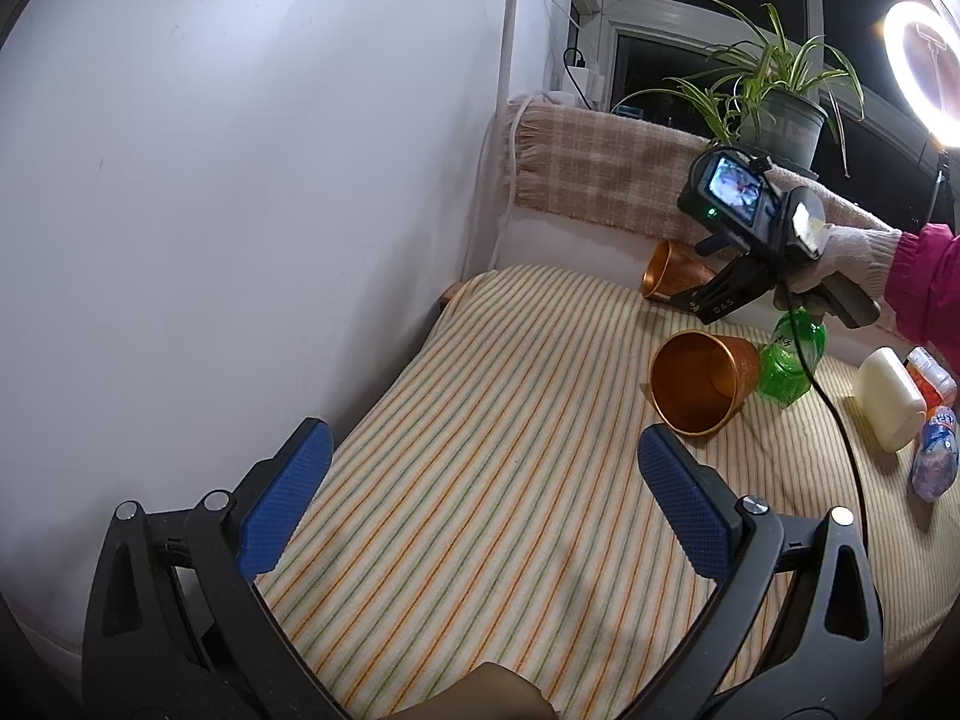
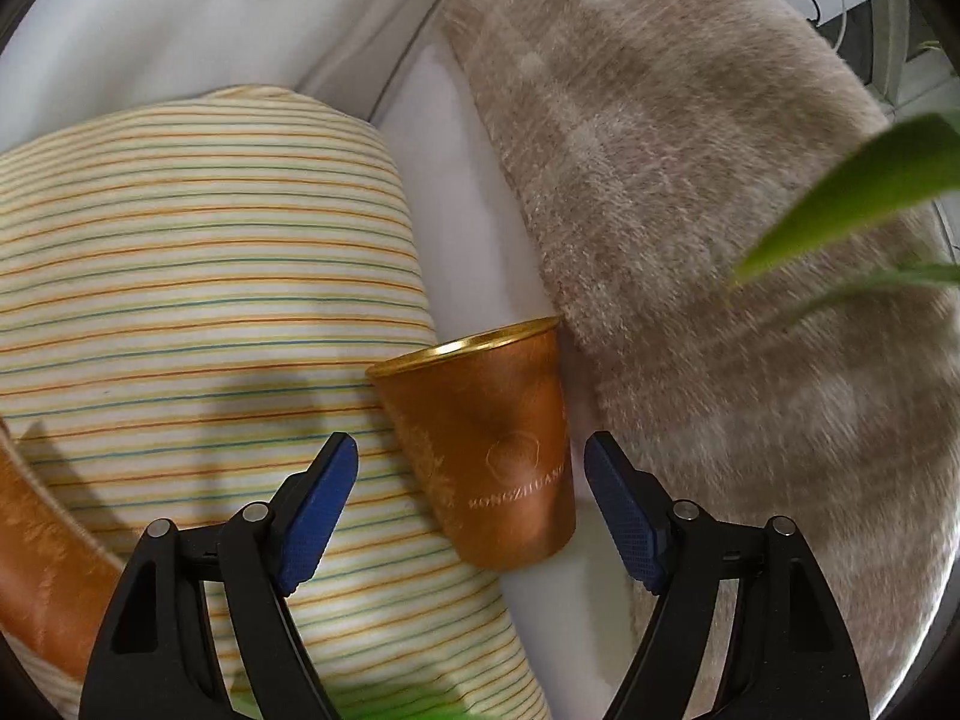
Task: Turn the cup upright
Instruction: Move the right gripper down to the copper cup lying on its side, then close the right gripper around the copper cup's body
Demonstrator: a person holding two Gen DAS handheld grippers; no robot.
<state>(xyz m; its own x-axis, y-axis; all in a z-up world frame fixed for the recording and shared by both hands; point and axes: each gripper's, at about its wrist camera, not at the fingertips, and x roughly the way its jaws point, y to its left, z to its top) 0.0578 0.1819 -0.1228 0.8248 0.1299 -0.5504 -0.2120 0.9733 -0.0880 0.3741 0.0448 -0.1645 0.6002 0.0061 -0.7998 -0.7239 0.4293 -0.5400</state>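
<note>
Two copper-orange metal cups lie on their sides on a striped cloth [image 1: 480, 420]. The far cup [image 1: 672, 276] lies at the cloth's back edge; in the right wrist view it [image 2: 498, 450] lies between my open right gripper's blue pads [image 2: 318, 510], which stand a little apart from its sides. My right gripper [image 2: 471, 468] also shows in the left wrist view [image 1: 690, 300], held by a gloved hand. The near cup [image 1: 702, 381] faces its mouth toward my left gripper [image 1: 480, 450], which is open and empty, well short of it.
A green bottle [image 1: 792, 366] stands right behind the near cup. A white bottle [image 1: 891, 399] and small packets [image 1: 933, 462] lie at the right. A beige plaid blanket [image 1: 612, 180] and potted plant [image 1: 774, 102] sit behind. A white wall [image 1: 240, 180] is at the left.
</note>
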